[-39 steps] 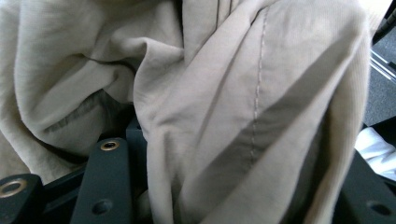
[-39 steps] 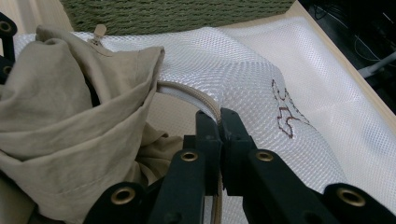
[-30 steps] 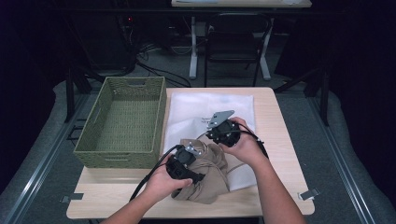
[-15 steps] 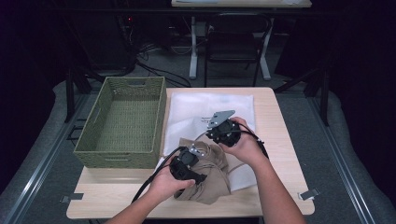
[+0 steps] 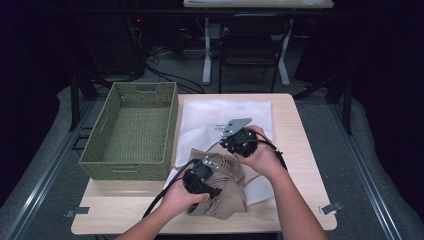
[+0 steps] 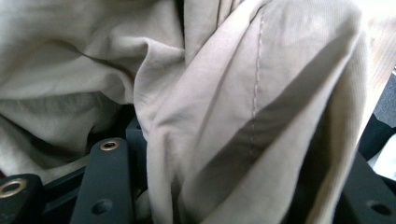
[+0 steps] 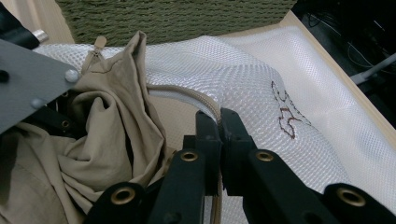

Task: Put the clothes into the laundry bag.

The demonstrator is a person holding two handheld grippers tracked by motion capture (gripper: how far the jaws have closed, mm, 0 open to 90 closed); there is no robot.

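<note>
The left gripper (image 5: 207,176) is clamped on a thick fold of soft, creased beige garment (image 6: 224,116), which lies bunched on the wooden table (image 5: 300,150) at the white mesh bag (image 7: 289,93)'s mouth. The right gripper (image 7: 219,122) pinches the bag's zippered edge, near the woven green basket (image 5: 125,165)

Basket (image 5: 131,131) walls the left; bare table (image 5: 295,130) right.
</note>
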